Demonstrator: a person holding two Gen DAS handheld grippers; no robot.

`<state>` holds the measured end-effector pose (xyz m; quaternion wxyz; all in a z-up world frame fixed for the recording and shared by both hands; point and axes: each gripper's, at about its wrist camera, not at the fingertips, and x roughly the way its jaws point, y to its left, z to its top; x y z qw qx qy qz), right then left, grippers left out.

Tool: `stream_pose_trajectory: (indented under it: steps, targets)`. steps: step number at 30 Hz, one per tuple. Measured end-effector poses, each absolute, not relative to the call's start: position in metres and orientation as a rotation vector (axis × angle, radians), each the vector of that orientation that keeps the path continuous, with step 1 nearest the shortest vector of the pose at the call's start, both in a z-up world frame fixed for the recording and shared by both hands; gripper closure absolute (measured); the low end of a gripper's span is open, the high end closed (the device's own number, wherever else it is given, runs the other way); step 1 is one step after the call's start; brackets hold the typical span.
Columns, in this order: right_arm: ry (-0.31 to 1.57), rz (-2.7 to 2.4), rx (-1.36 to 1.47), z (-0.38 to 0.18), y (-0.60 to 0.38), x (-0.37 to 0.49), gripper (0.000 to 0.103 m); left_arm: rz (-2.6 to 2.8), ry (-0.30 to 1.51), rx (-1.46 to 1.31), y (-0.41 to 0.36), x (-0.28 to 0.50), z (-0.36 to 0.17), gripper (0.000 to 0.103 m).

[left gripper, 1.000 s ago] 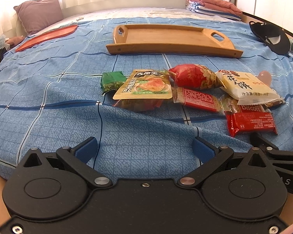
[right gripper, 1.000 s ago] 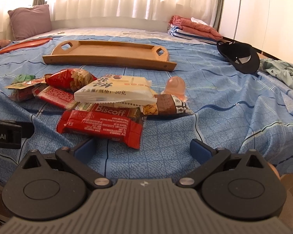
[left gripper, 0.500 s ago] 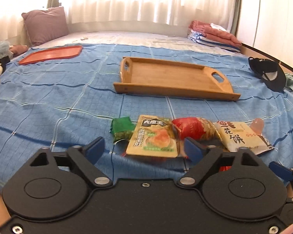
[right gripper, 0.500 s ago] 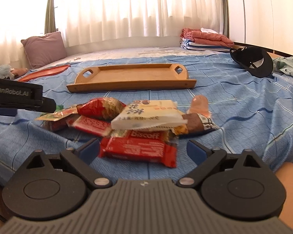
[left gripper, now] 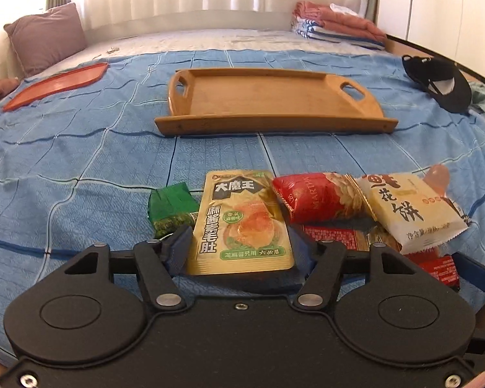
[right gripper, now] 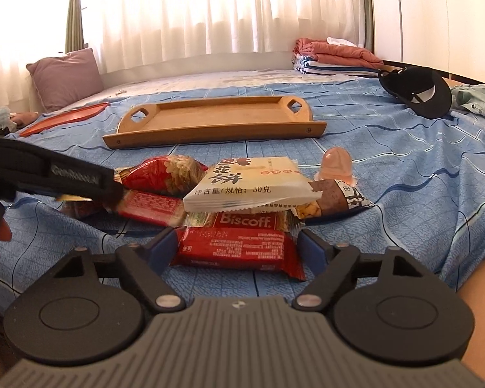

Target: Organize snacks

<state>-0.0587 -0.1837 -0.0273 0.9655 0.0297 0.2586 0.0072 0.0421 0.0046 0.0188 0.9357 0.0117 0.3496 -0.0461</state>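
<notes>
Several snack packets lie in a heap on the blue bedspread, in front of a bare wooden tray (left gripper: 274, 127). My left gripper (left gripper: 239, 247) has a gold pouch (left gripper: 242, 223) between its blue fingers. Its jaws are closing and stand right at the pouch's edges, and the pouch still lies flat. My right gripper (right gripper: 236, 249) is closing around a red Biscoff packet (right gripper: 236, 249), with its right pad a little apart from it. A white biscuit packet (right gripper: 249, 184), a red crisp bag (left gripper: 320, 200), a green packet (left gripper: 169, 208) and a pink jelly cup (right gripper: 336, 165) lie close by.
The left device's black housing (right gripper: 64, 174) reaches across the heap's left side in the right wrist view. An orange tray (left gripper: 55, 84) lies far left, a black cap (left gripper: 439, 84) far right. A purple pillow (left gripper: 45, 35) and folded clothes (left gripper: 336, 22) sit at the back.
Both grippers' jaws have narrowed. The left gripper has come forward, so the gold pouch now sits between its fingers. The Biscoff packet now lies between the right fingers.
</notes>
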Motion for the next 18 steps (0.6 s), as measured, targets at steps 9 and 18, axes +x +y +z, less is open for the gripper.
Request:
stream_pose_trajectory:
  steps: [9,18]
  targets:
    - [0.53,0.027,0.072,-0.023,-0.189,-0.065,0.031,-0.097,0.693,0.016,0.008,0.01,0.032,0.041]
    - [0.524,0.003,0.055,-0.027,-0.194,-0.073,0.015,-0.086,0.677,-0.023,0.017,0.003,0.037,0.021]
